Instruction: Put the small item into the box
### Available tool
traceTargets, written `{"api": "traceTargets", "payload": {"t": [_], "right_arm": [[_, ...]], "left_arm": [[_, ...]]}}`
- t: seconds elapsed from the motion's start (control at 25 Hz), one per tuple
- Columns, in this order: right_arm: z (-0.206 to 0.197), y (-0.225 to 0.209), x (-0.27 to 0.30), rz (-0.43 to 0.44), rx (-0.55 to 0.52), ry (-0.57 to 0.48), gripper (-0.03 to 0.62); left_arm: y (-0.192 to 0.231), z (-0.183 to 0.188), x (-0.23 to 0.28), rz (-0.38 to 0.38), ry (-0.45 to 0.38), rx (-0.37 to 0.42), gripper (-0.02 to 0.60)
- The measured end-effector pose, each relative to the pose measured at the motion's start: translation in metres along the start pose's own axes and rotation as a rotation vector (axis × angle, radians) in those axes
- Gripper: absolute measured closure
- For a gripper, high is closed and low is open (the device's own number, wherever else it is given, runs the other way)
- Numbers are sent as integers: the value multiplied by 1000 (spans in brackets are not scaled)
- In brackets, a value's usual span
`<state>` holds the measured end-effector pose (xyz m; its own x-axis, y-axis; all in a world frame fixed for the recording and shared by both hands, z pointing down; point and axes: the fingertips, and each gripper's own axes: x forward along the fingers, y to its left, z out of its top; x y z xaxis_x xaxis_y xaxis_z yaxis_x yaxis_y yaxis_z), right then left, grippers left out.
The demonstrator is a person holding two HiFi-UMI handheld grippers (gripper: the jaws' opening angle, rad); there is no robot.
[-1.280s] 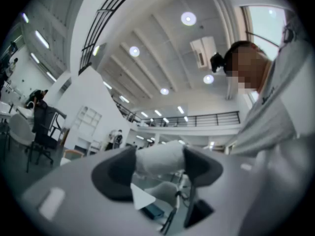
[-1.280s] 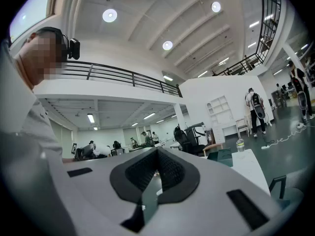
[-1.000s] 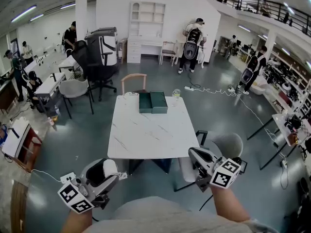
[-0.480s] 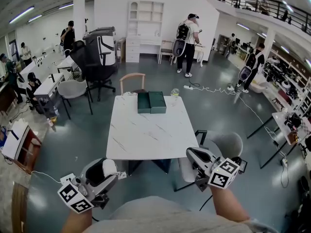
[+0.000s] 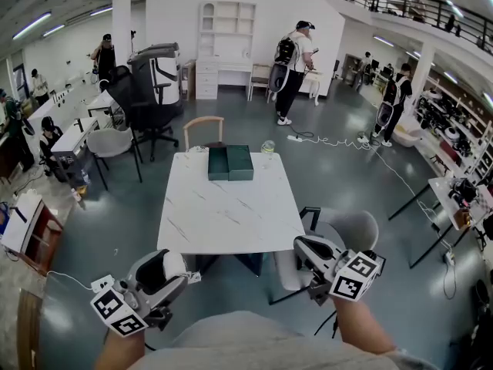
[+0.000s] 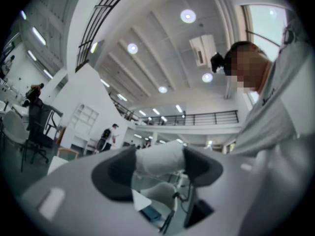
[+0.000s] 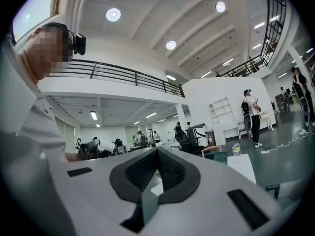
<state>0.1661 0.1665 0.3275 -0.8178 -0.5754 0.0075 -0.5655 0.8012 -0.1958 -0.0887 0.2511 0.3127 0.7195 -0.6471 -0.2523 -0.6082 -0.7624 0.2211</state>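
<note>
I find the left gripper (image 5: 176,274) clamped wide on the white item (image 6: 160,157), the right gripper (image 7: 156,167) shut and empty, both well short of the open box (image 5: 229,163) across the table (image 5: 223,222); carrying and placing remain.

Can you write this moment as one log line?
left hand-held gripper: holds white item | right hand-held gripper: shut, empty | box: open, far end of table

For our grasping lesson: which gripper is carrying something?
The left gripper: a white item is clamped between its jaws; the right gripper has shut, empty jaws.
</note>
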Motion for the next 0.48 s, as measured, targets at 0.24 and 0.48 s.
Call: {"api": "traceTargets", "payload": {"t": [0.24,0.48], "right_arm": [[9,-22,-37,23,-15,8,586],[13,-49,-79,35,-7,6,586]], "left_arm": [[-33,-11,38,-8,-3,9,281],[-68,-30,74,-10,4,6,281]]}}
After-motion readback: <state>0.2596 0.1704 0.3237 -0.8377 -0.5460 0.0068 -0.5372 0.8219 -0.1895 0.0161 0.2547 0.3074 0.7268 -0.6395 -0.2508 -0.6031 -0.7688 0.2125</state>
